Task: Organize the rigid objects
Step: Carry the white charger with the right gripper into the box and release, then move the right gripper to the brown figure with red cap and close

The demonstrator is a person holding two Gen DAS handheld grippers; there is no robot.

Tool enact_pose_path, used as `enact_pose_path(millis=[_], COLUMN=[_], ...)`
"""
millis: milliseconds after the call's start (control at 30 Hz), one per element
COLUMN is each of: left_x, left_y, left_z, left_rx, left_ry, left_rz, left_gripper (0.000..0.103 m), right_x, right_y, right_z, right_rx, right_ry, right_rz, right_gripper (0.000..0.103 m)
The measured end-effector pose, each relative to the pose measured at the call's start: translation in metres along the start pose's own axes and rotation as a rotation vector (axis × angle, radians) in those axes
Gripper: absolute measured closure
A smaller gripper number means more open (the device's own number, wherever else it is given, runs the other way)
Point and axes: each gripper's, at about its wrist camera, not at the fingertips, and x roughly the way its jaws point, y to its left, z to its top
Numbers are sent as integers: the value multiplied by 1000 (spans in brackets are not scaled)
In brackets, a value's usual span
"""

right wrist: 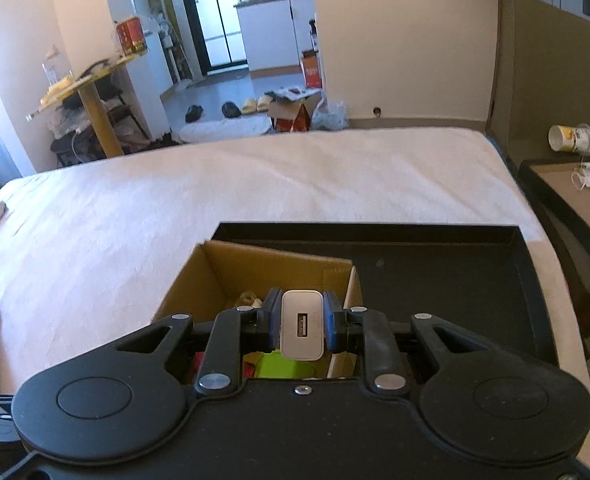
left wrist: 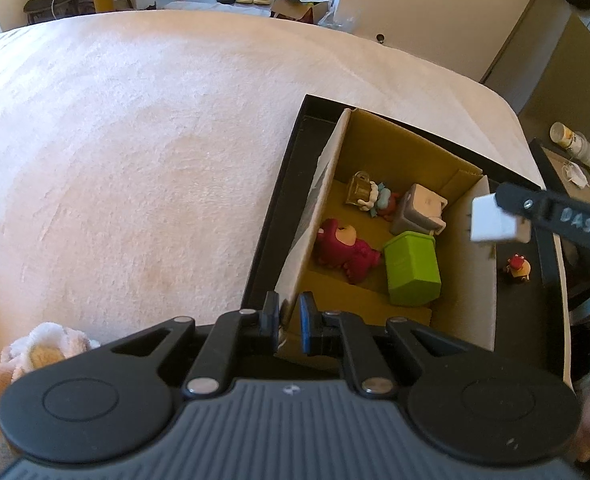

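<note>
Step looks like dropping the white USB charger (right wrist: 302,325) into the cardboard box (left wrist: 407,148): bring it fwd over the gap near the green bin toy (left wrist: 413,269) w/ the left tool (left wrist: 289,322) steadying the box, then release low. Right tool (right wrist: 301,326) is clamped on the charger's sides, above the box's near-right edge. Left tool is nearly closed, pinching the box's near-left wall; box sits in a black tray (left wrist: 271,216) on the bed (left wrist: 135,160).
</note>
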Motion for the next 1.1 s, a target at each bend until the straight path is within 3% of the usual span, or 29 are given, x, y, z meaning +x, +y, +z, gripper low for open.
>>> enact_pose_path(millis=[467,1100], left_x=[1,1], left_y=[2,-3], left_z=[1,1], left_rx=[-8,2], left_ry=[0,0], left_rz=[-10,15], left_gripper=[94,94], right_x=[24,-6], right_y=[10,-28], right_z=[-10,-18], right_rx=[-31,21], right_ry=[77,65], right_rz=[-40,-32], right_gripper=[79,74])
